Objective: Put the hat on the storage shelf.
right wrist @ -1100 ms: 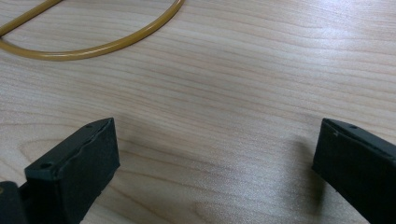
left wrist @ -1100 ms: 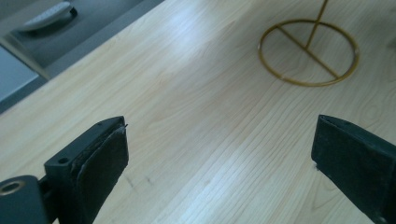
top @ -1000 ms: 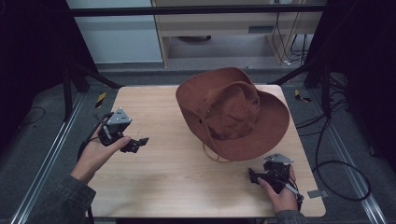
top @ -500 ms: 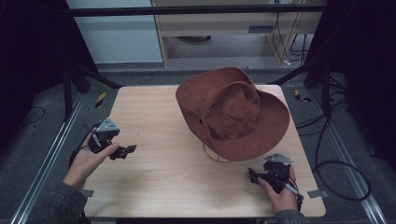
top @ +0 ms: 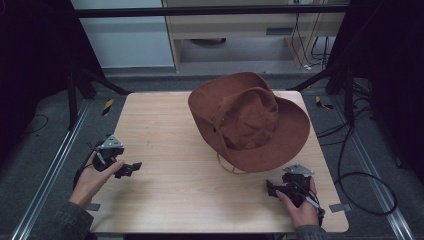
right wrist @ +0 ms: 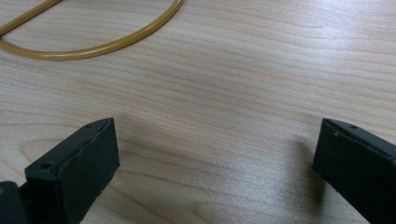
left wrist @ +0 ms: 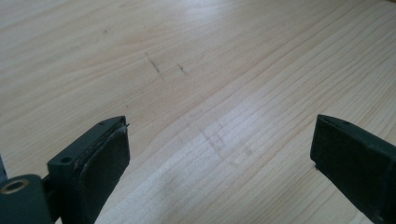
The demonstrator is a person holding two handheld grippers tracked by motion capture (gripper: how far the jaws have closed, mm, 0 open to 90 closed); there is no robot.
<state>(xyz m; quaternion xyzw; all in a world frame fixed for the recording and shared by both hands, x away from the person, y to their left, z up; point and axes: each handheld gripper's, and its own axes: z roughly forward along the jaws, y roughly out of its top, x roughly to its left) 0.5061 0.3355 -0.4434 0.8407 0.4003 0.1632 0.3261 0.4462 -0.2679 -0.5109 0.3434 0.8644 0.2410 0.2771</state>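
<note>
Pale wooden surface (top: 165,125) seen under dim light. Brown wide-brimmed suede hat (top: 250,120) placed right of centre, tan chin cord (right wrist: 93,46) looped nearest right hand-held gripper (top: 272,189). Left hand-held gripper (top: 131,169) kept well apart. Both jaws spread, nothing held.

**Pale wood counter, one hat on it**

The counter (top: 170,135) is a light wooden board with rounded corners and fine grain running across it. A brown wide-brimmed hat (top: 248,120) lies on its far right part, crown up, brim tilted. A tan chin cord (top: 227,167) loops out from under the near brim and rests flat on the wood. A few short dark scratches (left wrist: 154,63) mark the surface at the left.
</note>
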